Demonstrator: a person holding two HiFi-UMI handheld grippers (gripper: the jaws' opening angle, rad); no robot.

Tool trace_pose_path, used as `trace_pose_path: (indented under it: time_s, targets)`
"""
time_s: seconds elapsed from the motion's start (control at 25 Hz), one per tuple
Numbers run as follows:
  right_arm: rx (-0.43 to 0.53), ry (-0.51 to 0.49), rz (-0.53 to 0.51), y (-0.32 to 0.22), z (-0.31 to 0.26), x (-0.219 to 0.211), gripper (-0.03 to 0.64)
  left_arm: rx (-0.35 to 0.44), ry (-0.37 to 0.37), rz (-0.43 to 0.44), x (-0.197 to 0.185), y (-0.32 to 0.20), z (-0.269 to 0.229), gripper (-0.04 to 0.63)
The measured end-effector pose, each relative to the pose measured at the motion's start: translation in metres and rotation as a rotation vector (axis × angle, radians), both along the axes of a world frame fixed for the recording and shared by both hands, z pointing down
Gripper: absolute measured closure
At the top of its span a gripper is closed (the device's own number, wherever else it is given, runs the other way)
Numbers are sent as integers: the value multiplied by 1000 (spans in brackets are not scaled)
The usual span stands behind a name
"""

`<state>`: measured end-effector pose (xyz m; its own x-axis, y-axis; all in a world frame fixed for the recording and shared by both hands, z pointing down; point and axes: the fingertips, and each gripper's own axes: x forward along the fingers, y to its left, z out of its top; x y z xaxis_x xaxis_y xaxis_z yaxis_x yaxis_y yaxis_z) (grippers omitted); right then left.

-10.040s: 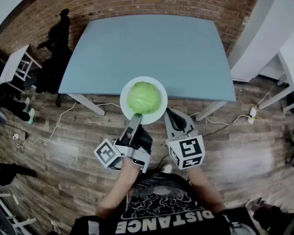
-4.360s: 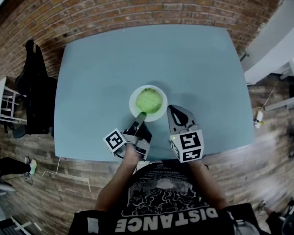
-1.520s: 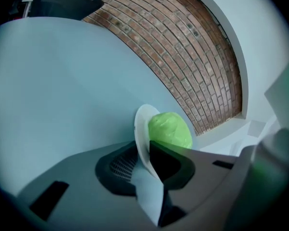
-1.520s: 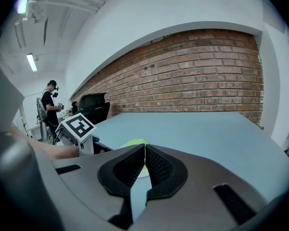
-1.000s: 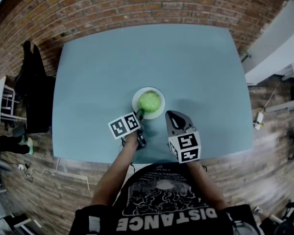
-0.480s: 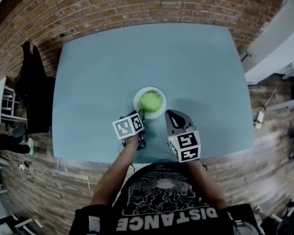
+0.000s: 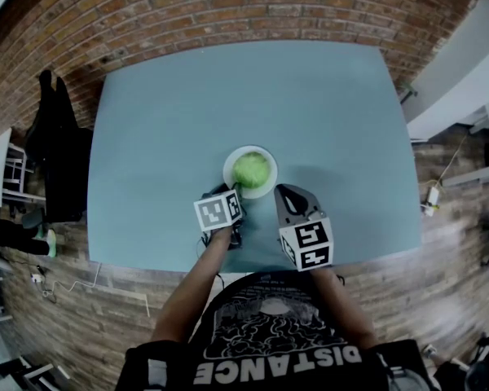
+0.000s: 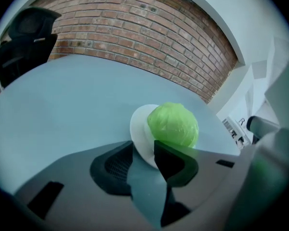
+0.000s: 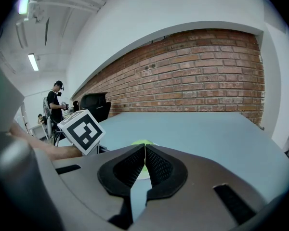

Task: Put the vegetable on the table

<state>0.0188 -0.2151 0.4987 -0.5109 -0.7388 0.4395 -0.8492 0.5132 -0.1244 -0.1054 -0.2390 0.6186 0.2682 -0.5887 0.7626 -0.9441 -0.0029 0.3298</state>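
**Head view: vegetable sits on its plate, left jaws wide at the rim**

Head view looks steeply down on a blue-grey table [image 7: 163, 120] set against a brick wall [image 7: 228, 15]. A round, pale green vegetable [image 7: 251, 169] lies in the middle of a white plate [image 7: 231, 163]. The plate rests flat on the table top, nearer the person's edge than the wall.

The left gripper [image 7: 233, 194] reaches in at the plate's near-left rim, its marker cube [image 7: 218, 212] tilted up toward the camera. In the left gripper view its jaws stand wide apart and have just been opening. The plate's near edge lies between the two dark pads, and the right-hand pad overlaps the rim from this angle. Whether that pad touches the rim cannot be told, and the pads do not clamp it. The vegetable rises just beyond the tips, free of both pads.

The right gripper [image 7: 289, 192] hangs over bare table just to the right of the plate, apart from it. In the right gripper view its jaws meet tip to tip, with nothing caught in them. A sliver of green shows above the tips there, with the left gripper's cube off to the left.
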Motion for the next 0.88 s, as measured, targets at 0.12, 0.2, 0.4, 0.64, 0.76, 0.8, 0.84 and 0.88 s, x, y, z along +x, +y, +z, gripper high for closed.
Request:
trace_pose_path:
  time_s: [0.12, 0.2, 0.4, 0.64, 0.76, 0.8, 0.84, 0.88]
  targets:
    - [1, -2, 1, -1, 2, 2, 607, 27, -94, 49, 0, -3, 0, 469]
    - [3, -5, 0, -1, 1, 1, 607, 34, -114, 60, 0, -4, 1, 469]
    - [-4, -7, -7, -1, 3, 0, 607, 64, -150, 52, -6, -7, -4, 471]
    - [-8, -14, -12, 1, 2, -5, 607, 112, -117, 34, -13, -5, -15, 471]
    - [-1, -21, -12, 1, 0, -7, 607, 155, -101, 37, -11, -4, -30, 471]
    - [1, -21, -12, 1, 0, -8, 607, 172, -97, 46, -9, -3, -34, 471]
    - [2, -21, -11, 2, 0, -8, 607, 188, -92, 57, -7, -2, -39, 471]
    - [4, -21, -9, 3, -1, -8, 607, 204, -86, 67, -5, -1, -43, 471]
